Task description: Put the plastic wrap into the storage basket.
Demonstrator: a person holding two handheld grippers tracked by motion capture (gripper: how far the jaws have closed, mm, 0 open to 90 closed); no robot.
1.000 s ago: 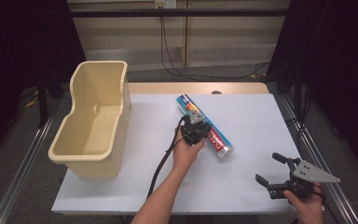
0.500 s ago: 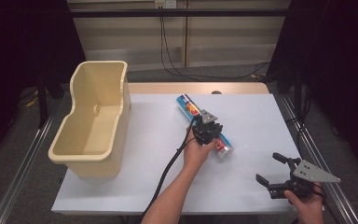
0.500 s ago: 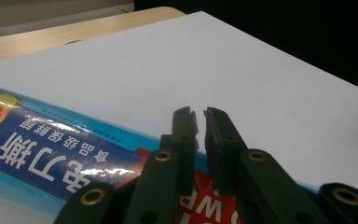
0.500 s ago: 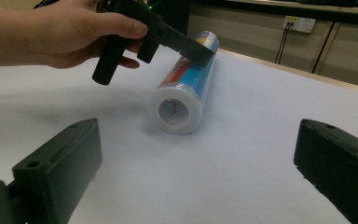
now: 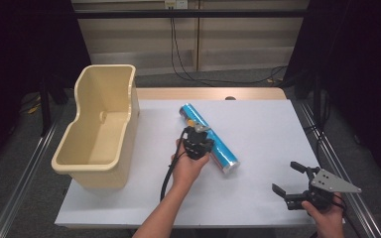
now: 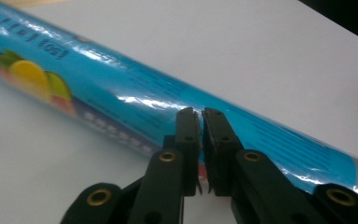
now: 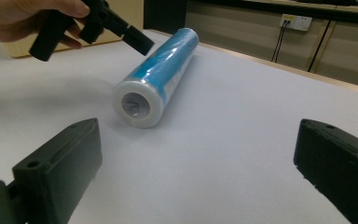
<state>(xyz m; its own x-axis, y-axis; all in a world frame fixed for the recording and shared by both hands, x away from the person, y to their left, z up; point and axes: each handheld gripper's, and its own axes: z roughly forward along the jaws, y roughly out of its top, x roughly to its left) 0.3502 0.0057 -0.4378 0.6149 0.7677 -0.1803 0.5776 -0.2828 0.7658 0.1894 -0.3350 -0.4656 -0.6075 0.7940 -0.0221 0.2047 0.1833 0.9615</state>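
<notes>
right gripper: nearest, at the table's near right corner. Jaws spread wide, nothing between them. Sits well apart from the roll, looking at its open end in the right gripper view.
left gripper: mid-table, jaws pinched nearly together with only a sliver of gap. In the left gripper view the tips sit at the roll's near flank; looks like they hold nothing, though I can't rule out a pinch of the film wrap.
roll: blue shrink-wrapped roll with fruit print, lying flat on the white table, running diagonally from far-left to near-right. White core end faces the near right corner.
bin: cream plastic bin standing at the table's left edge, partly overhanging it, nothing inside as far as I can see. Apart from the roll, left of it.
step (judgement): approach/contact on the roll with closed jaws, more like a nudge or a pre-grasp than a lift. Roll not yet off the table.
next move (judgement): either open wide enough to span the roll's girth and clamp mid-length, or push it sideways; likely headed for the bin.
risk: it's round, so it'll roll off line if pushed off-centre; film is slick.
count: grippers 2, roll 1, bin 1, table 1.
</notes>
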